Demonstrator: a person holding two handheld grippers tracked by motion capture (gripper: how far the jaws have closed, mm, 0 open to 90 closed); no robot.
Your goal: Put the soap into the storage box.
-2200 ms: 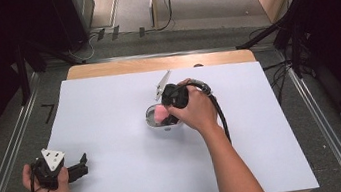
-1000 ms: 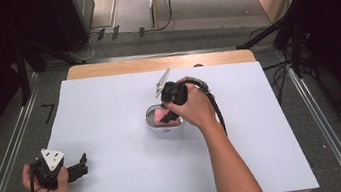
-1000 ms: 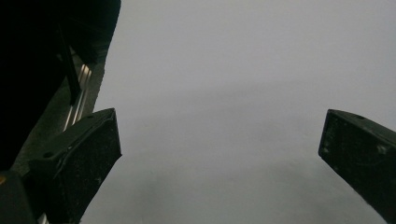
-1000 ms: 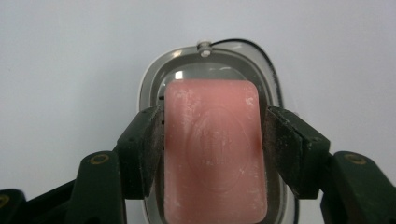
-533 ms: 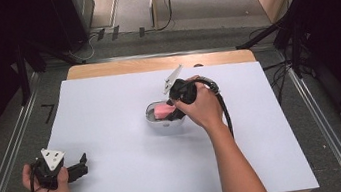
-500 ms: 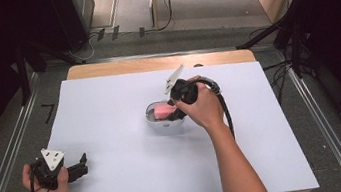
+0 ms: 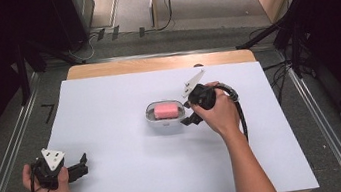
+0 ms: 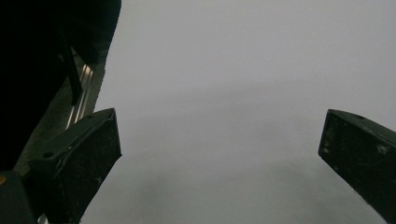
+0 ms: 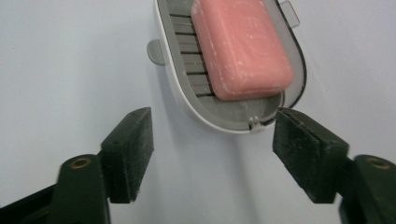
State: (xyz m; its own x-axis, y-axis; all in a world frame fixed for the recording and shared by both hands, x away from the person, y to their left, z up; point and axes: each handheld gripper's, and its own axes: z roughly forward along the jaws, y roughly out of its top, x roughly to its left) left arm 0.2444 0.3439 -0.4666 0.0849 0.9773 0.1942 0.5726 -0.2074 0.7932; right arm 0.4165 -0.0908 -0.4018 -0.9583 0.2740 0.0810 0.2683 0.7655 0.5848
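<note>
The right gripper (image 7: 190, 113) sits just beside the dish (image 7: 166, 123), its jaws parted with nothing between them, having just been opening. The pink soap (image 7: 167, 109) lies in the dish at mid-table. The left gripper (image 7: 81, 167) rests wide open and empty near the table's (image 7: 108, 99) front-left corner.

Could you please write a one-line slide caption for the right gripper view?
Open right gripper facing the end of a white soap dish holding a pink soap bar.
</note>
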